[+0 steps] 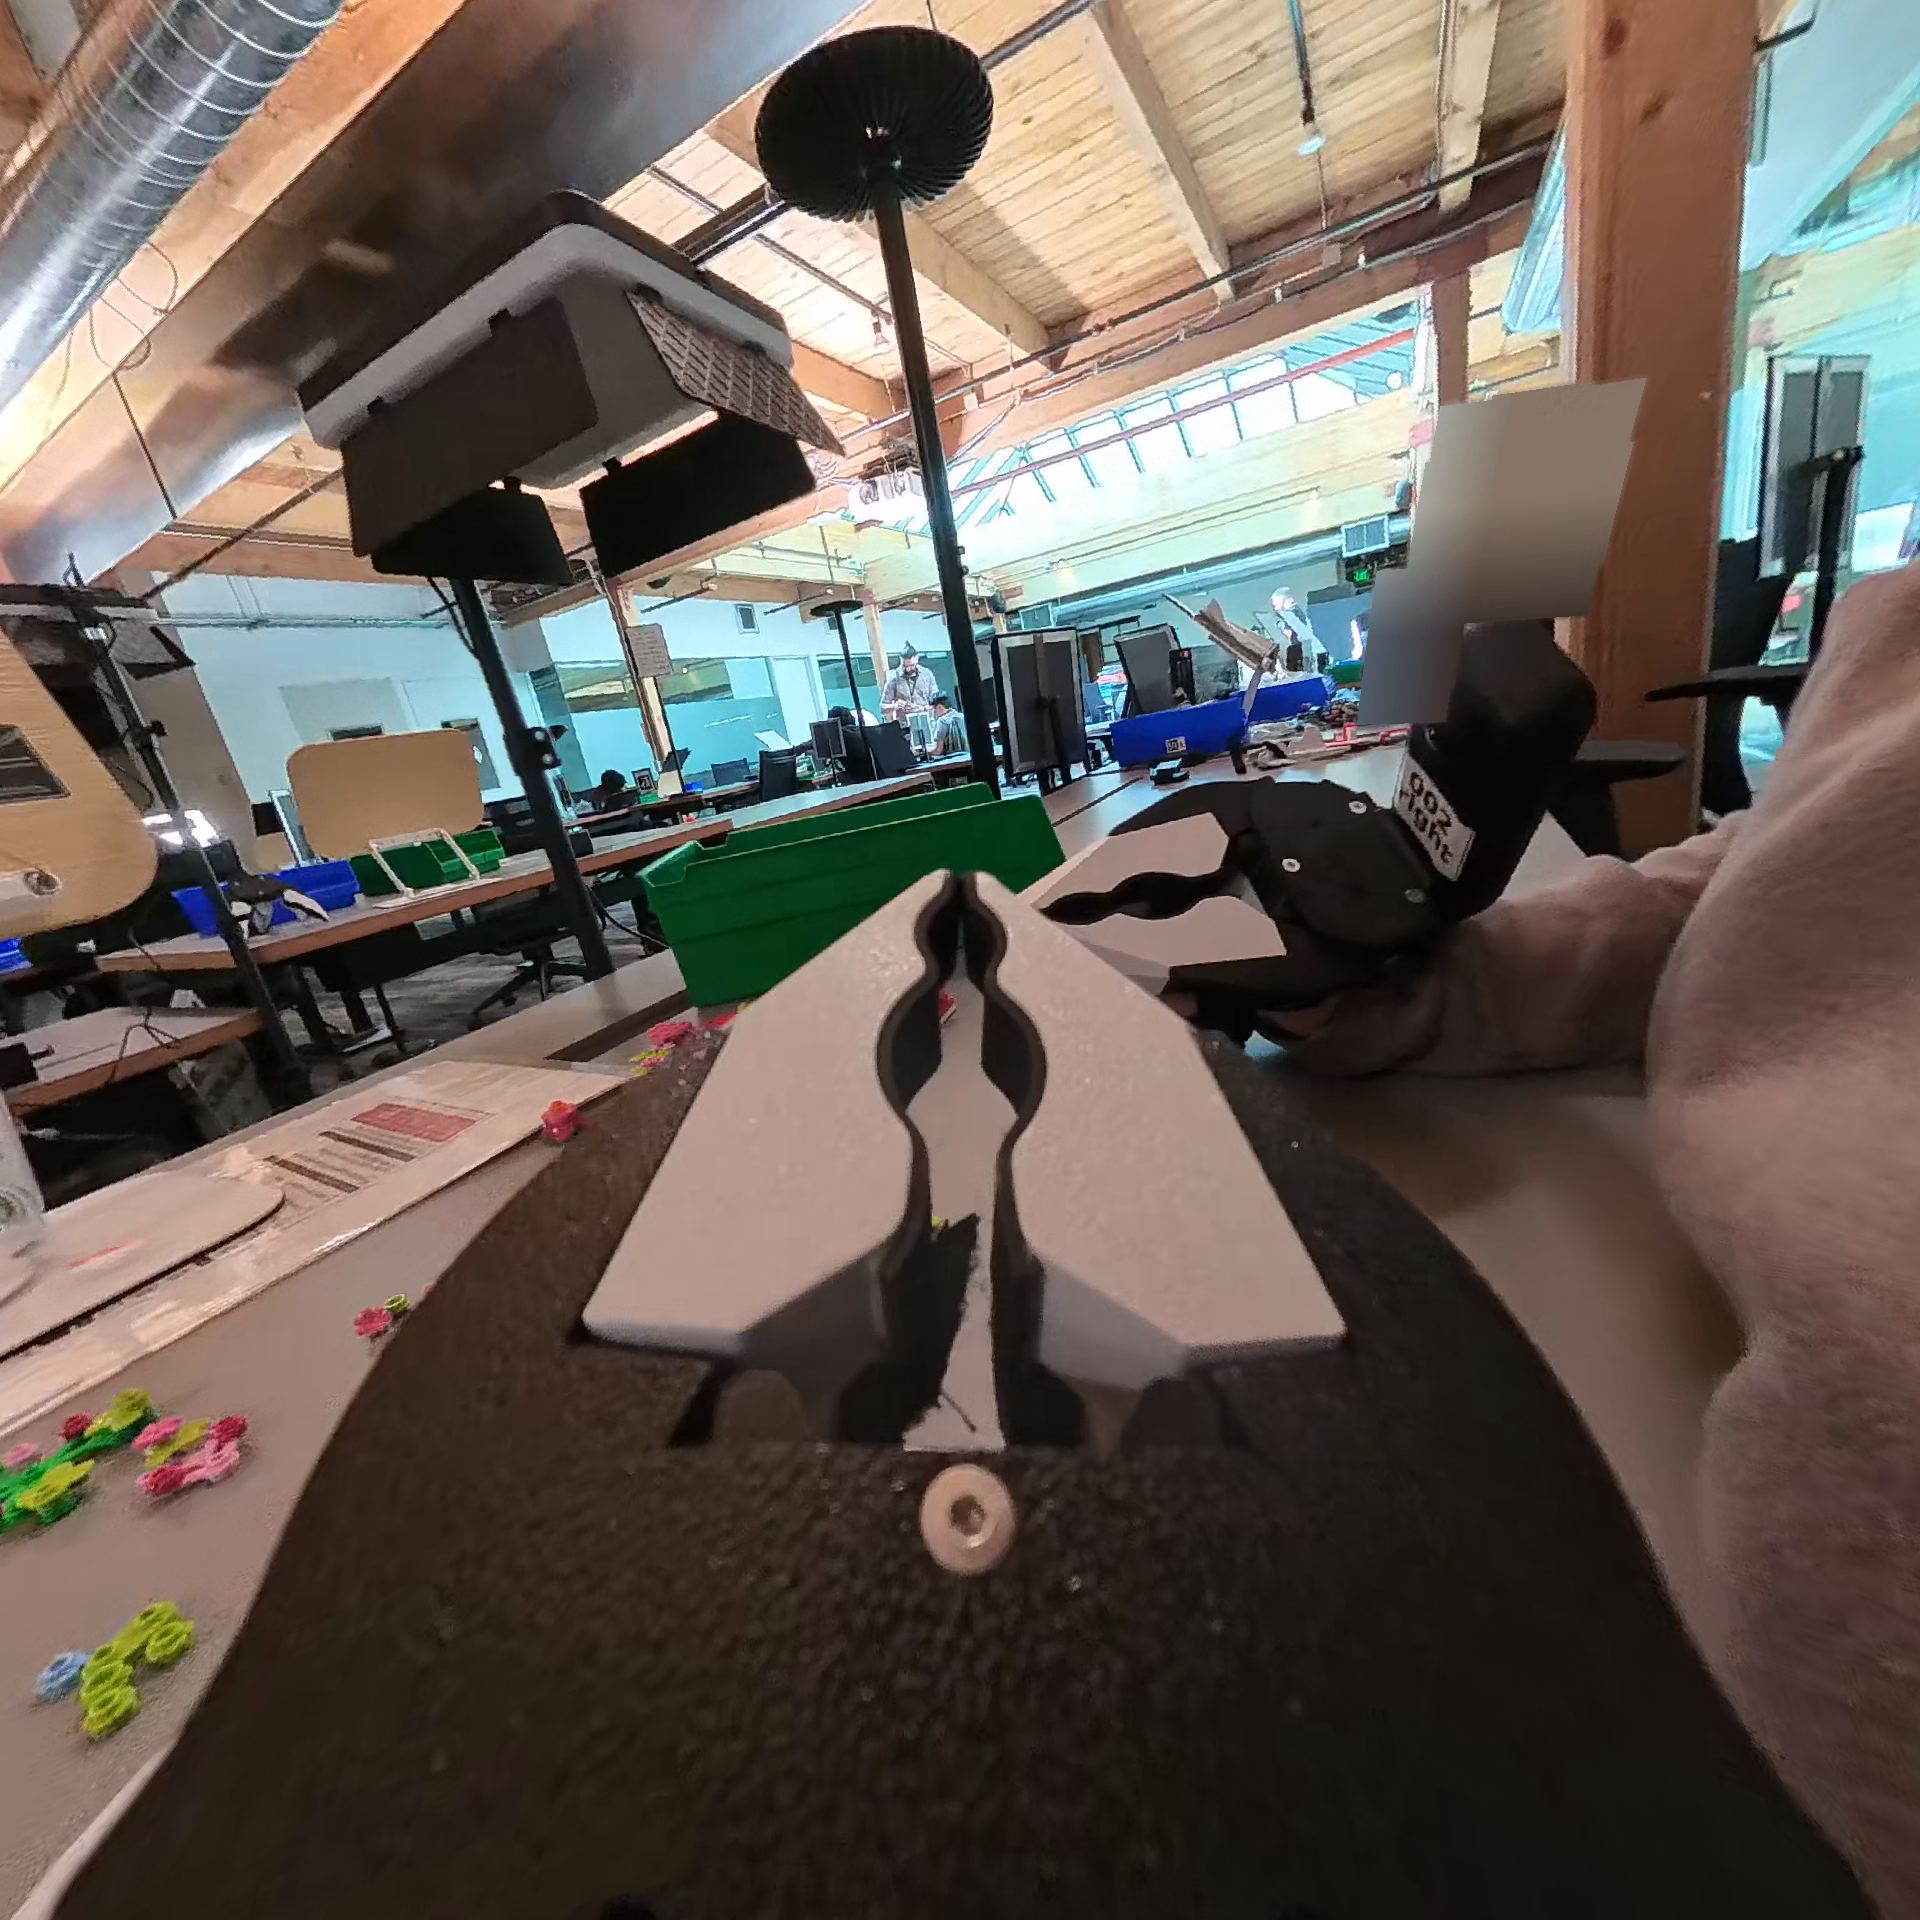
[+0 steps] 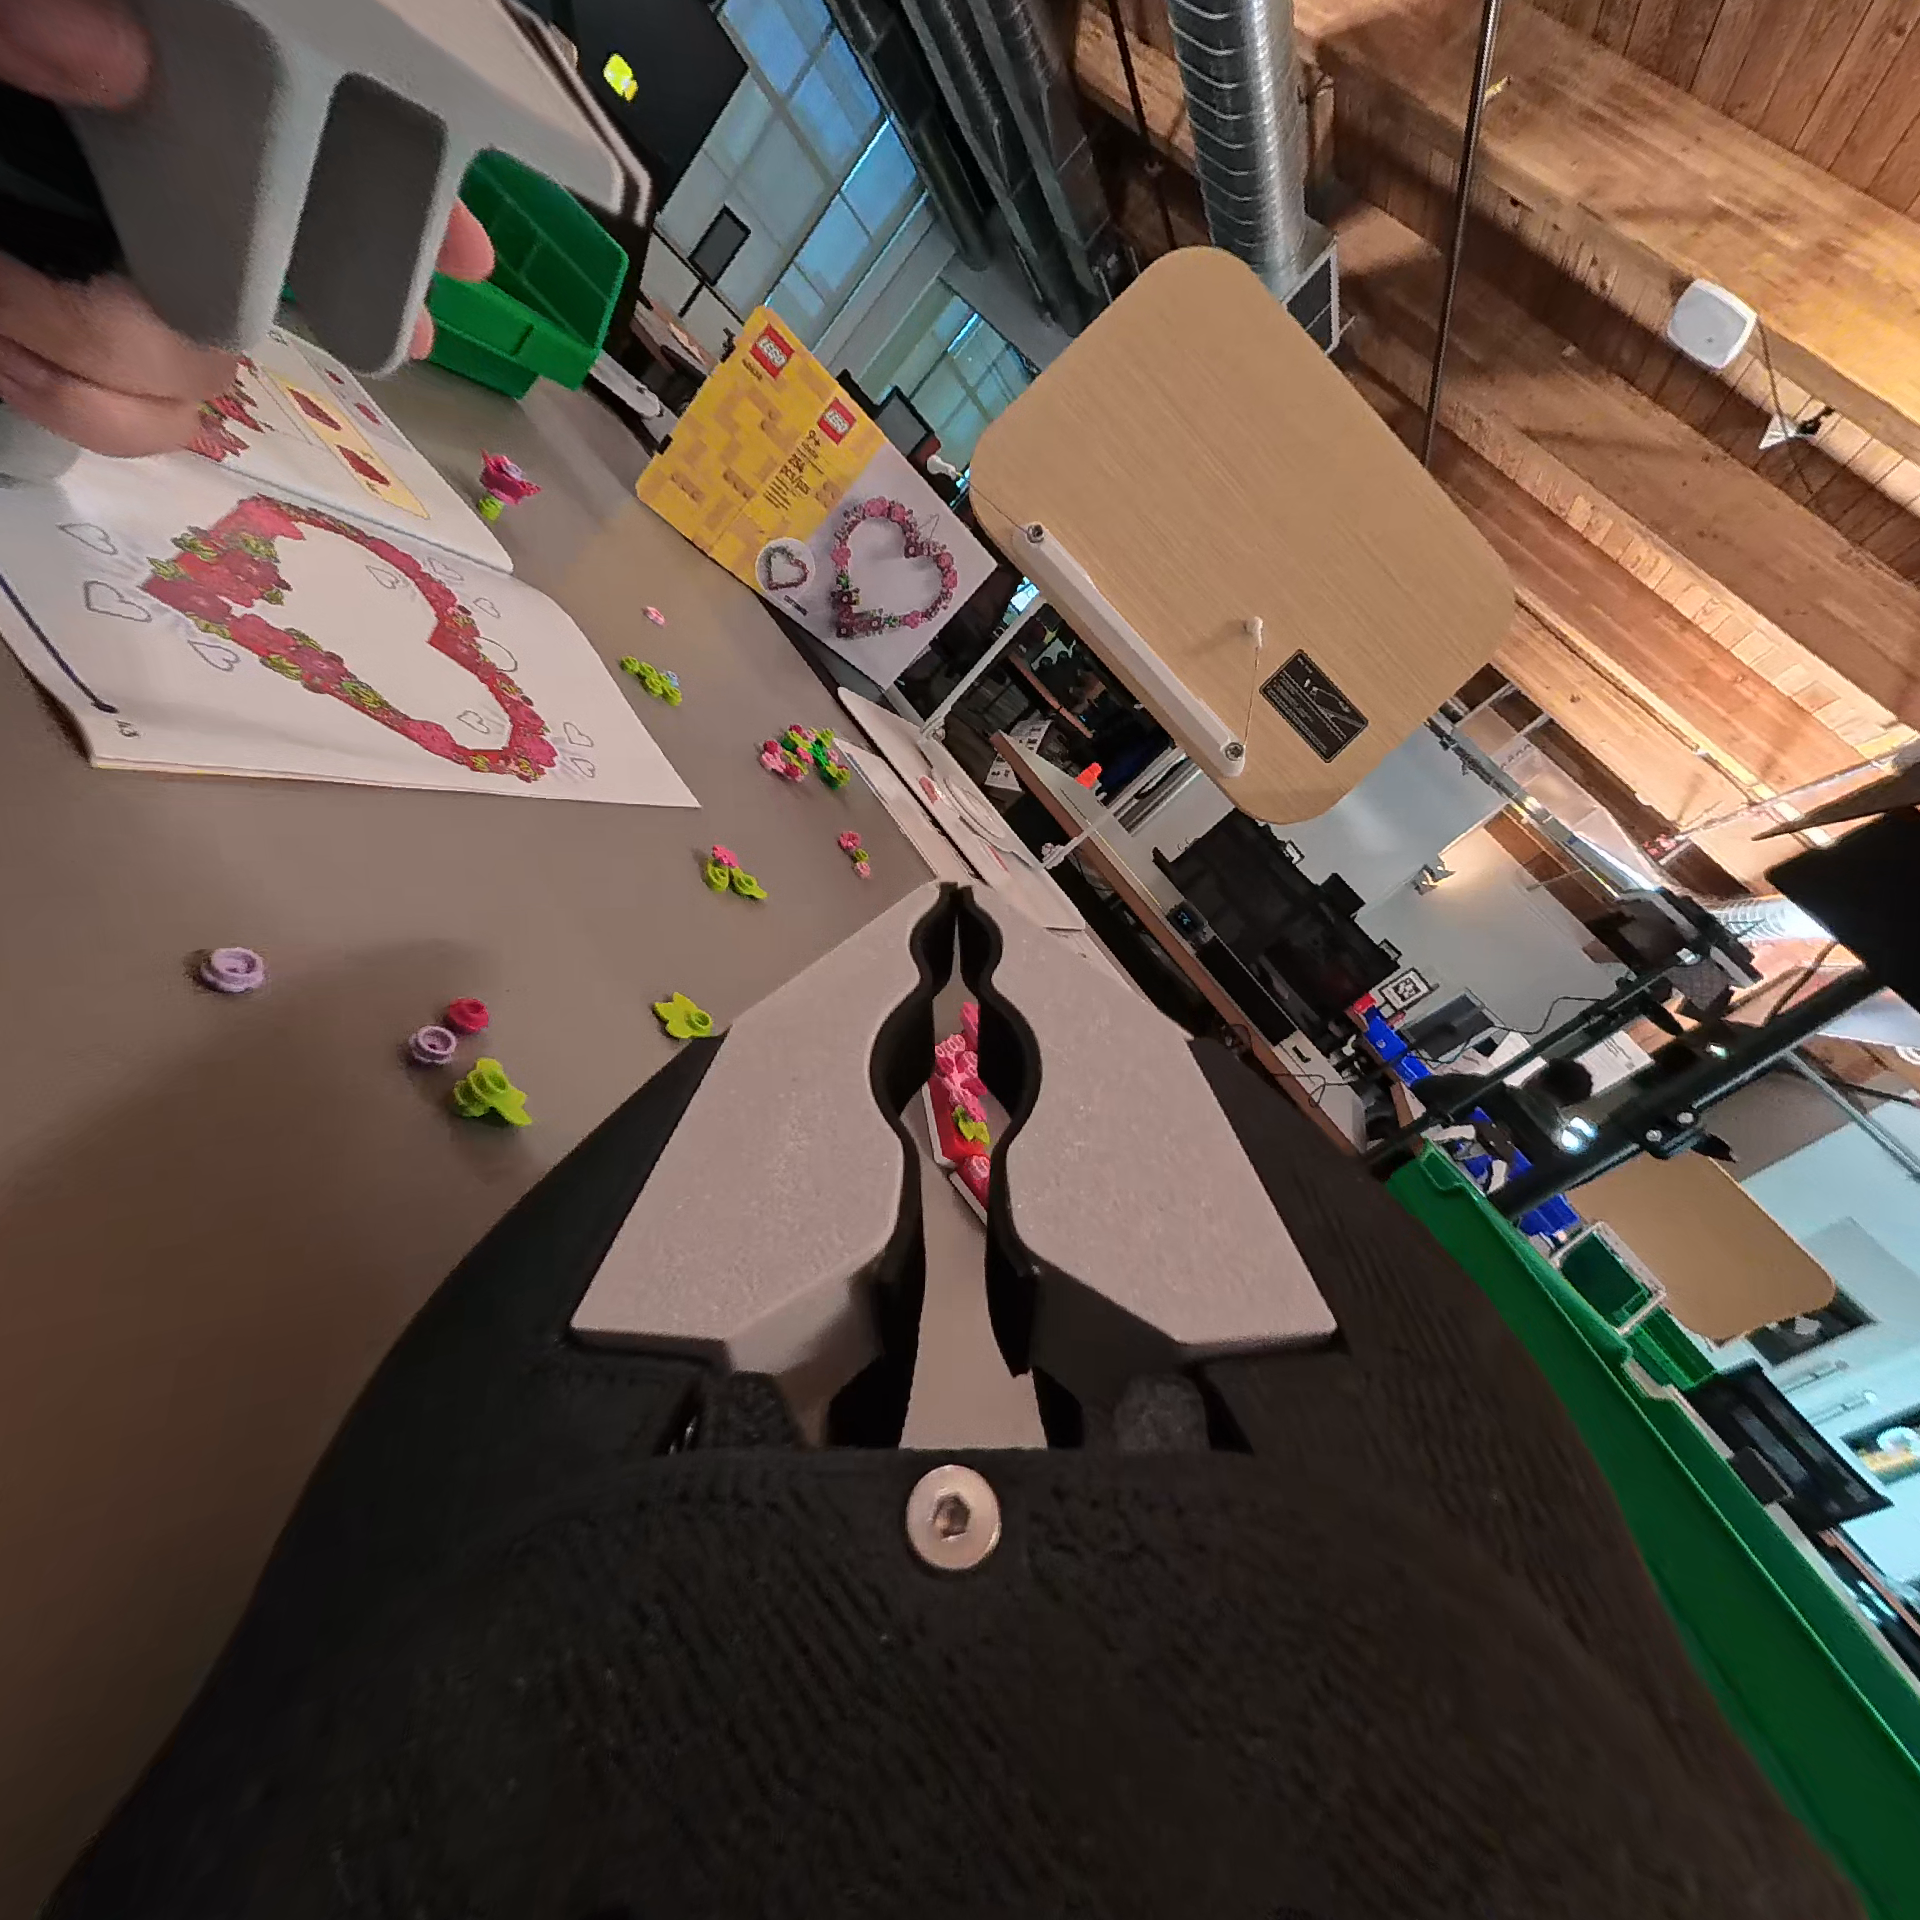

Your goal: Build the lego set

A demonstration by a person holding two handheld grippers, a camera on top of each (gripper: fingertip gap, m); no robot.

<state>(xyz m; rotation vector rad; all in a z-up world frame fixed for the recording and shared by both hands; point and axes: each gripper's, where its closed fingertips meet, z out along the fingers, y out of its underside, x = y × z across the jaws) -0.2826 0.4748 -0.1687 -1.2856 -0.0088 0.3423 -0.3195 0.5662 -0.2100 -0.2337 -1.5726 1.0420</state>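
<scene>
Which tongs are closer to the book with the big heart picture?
Left. The left tongs hang just over the booklet's upper page; the right tongs are off beside it, over the table.

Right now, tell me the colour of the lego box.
Yellow with a white corner, the lego box shows best in the right wrist view.

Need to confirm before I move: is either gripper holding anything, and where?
Both grippers, left gripper and right gripper, are shut at the tips with nothing visibly gripped. The red-and-pink lego assembly lies behind the right one.
</scene>
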